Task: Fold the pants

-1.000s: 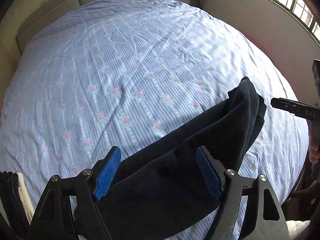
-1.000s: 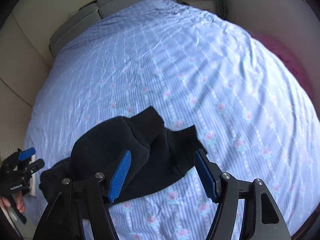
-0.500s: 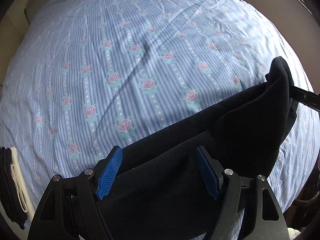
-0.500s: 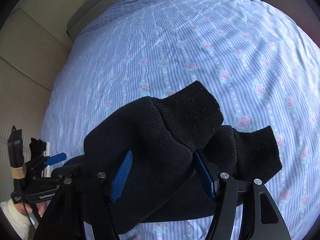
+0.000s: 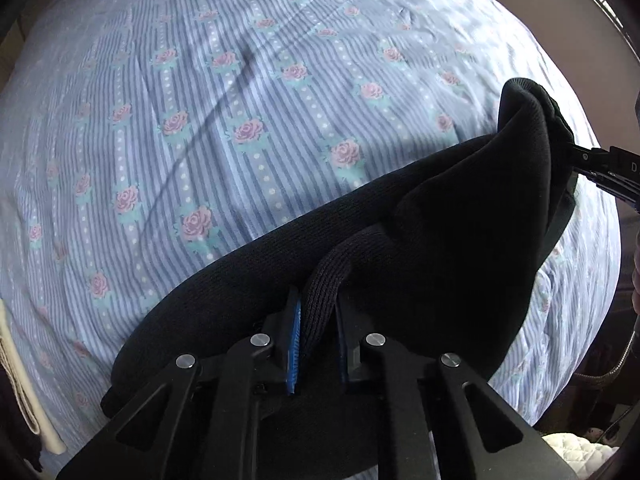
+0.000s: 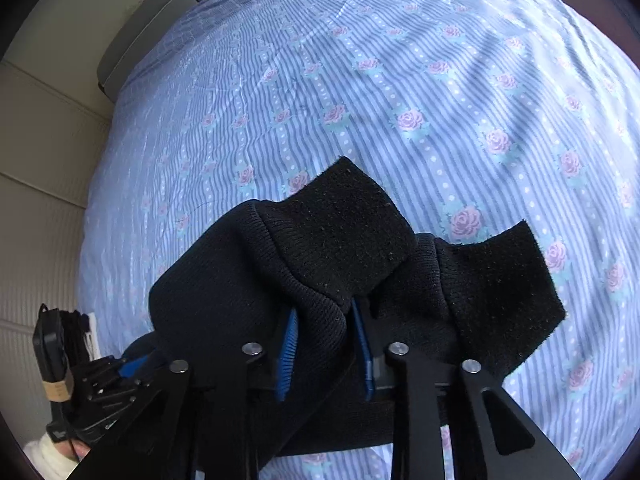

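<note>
The black knit pants (image 5: 432,248) lie bunched across the near edge of the bed. My left gripper (image 5: 317,320) is shut on a ribbed fold of the pants, its blue pads pinching the fabric. In the right wrist view the pants (image 6: 332,248) show two fuzzy leg cuffs pointing away from me. My right gripper (image 6: 326,328) is shut on a thick fold just behind the nearer cuff. The right gripper's tip shows in the left wrist view (image 5: 604,168) at the pants' far end. The left gripper shows in the right wrist view (image 6: 108,376) at lower left.
The bed carries a blue striped sheet with pink roses (image 5: 240,128), also in the right wrist view (image 6: 440,100). A grey padded headboard (image 6: 132,28) and beige wall panels stand at the left. Dark and cream folded items (image 5: 16,360) lie at the bed's left edge.
Both grippers came down onto the pants and closed from wide open onto folds of the fabric. The views moved closer to the bed.
</note>
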A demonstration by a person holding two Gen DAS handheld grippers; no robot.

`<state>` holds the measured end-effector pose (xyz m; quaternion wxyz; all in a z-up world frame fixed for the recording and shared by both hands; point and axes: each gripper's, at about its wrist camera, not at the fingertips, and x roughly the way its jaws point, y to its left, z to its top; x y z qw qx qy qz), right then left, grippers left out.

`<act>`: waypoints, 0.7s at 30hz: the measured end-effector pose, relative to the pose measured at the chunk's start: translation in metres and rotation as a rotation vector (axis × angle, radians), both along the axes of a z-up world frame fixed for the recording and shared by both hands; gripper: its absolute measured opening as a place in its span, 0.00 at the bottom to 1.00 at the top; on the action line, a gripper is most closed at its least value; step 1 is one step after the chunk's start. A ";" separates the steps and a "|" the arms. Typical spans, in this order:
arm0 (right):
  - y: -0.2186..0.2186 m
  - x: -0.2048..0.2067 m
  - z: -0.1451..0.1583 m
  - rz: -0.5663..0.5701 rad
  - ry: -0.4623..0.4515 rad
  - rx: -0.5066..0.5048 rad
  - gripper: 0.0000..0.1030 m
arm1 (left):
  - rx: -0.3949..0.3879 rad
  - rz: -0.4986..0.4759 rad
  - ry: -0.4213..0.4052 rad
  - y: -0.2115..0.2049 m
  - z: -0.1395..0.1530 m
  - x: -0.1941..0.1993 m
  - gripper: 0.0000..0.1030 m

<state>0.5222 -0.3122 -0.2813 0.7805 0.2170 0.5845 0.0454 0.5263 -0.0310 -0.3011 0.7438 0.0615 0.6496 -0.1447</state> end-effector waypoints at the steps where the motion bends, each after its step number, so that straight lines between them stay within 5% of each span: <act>1: -0.002 -0.006 0.010 -0.011 -0.008 -0.001 0.16 | 0.004 0.008 -0.024 0.001 0.009 -0.003 0.14; 7: -0.033 -0.058 0.068 -0.150 0.010 -0.025 0.15 | -0.061 0.106 -0.059 0.007 0.029 0.018 0.14; 10: -0.028 -0.055 0.062 -0.125 0.009 -0.104 0.15 | 0.032 0.085 -0.055 -0.008 0.007 0.035 0.14; 15: -0.036 -0.027 0.027 -0.174 0.101 -0.136 0.16 | 0.083 0.098 -0.018 -0.014 -0.014 0.052 0.16; 21: -0.034 -0.023 0.037 -0.185 0.067 -0.259 0.53 | 0.080 0.113 -0.083 -0.009 0.012 0.046 0.34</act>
